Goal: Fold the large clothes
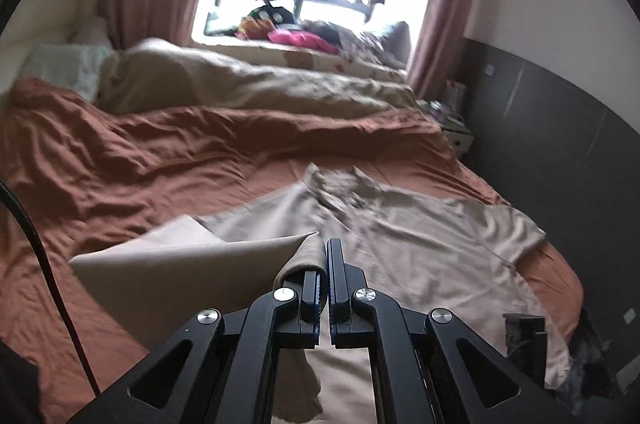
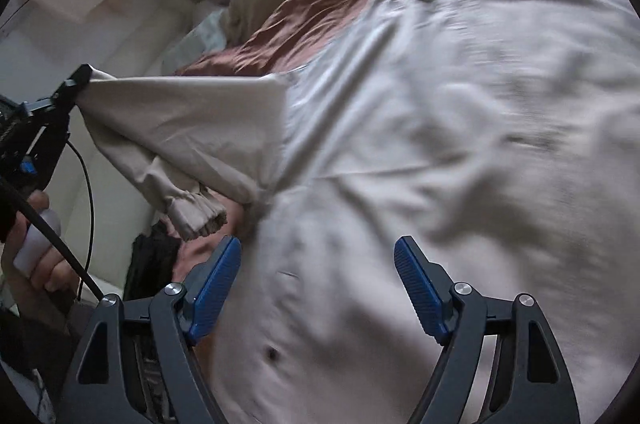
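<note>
- Pinching a fold of the beige jacket, the left claw is clenched tight, its jaws pressed together on the sleeve cloth.
- In the left wrist view that sleeve lifts off toward 9 o'clock from the claw, while the rest of the jacket lies spread on the rust-coloured bed sheet toward 1 and 2 o'clock.
- In the right wrist view the left claw appears at 9 o'clock, holding the sleeve raised, with the gathered cuff hanging below it.
- A hand grips that claw's handle at 8 o'clock.
- The right claw stands released, jaws wide apart, with its blue pads clear of any cloth.
- It hangs over the jacket's body, which fills the view from 12 to 5 o'clock; whether the fingertips touch the fabric cannot be told through the blur.
</note>
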Demonstrator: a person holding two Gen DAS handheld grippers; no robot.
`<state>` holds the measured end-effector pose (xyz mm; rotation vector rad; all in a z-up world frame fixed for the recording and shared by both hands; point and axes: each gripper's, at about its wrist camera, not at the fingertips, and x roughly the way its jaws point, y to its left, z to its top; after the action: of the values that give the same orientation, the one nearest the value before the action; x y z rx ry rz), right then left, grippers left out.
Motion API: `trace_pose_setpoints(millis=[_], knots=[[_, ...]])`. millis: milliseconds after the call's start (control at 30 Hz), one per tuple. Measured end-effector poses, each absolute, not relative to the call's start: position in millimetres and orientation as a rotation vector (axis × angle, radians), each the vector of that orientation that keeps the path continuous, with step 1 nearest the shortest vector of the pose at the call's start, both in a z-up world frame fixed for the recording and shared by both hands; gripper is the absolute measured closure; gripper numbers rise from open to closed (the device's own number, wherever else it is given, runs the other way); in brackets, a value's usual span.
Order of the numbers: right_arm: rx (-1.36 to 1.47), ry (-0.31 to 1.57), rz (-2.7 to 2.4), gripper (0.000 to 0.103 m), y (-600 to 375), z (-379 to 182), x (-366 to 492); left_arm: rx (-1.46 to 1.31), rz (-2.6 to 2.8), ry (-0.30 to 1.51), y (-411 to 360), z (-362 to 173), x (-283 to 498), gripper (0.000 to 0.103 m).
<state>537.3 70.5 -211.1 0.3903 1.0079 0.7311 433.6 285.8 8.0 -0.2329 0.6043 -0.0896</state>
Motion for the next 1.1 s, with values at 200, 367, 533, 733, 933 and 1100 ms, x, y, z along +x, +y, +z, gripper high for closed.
trace_pose_setpoints(millis=[200,367,533,733,933,1100], knots=[[0.42,0.987,0.667,0.025,31.1,-207.6,529.3,-0.39,-0.148,0.839,259.0,-45.7,456.8,0.063],[0.45,0.966,0.651,0.025,16.5,-198.8,518.9,-0.43,-0.194,0.878,238.1,-65.0,437.4,0.022],[0.45,0.945,0.66,0.025,7.3,-185.6,494.0,-0.487,-0.215,0.862,241.2,-56.9,414.8,0.021],[0.397,0.901,0.71,0.025,24.9,-168.5,473.3,-0.453,-0.16,0.762,259.6,-20.9,374.1,0.021],[0.3,0.873,0.791,0.025,56.3,-153.4,453.9,-0.391,0.028,0.744,304.6,-20.6,336.5,0.021],[0.201,0.871,0.873,0.025,102.5,-140.4,448.6,-0.409,0.096,0.757,341.1,-46.2,315.0,0.028]])
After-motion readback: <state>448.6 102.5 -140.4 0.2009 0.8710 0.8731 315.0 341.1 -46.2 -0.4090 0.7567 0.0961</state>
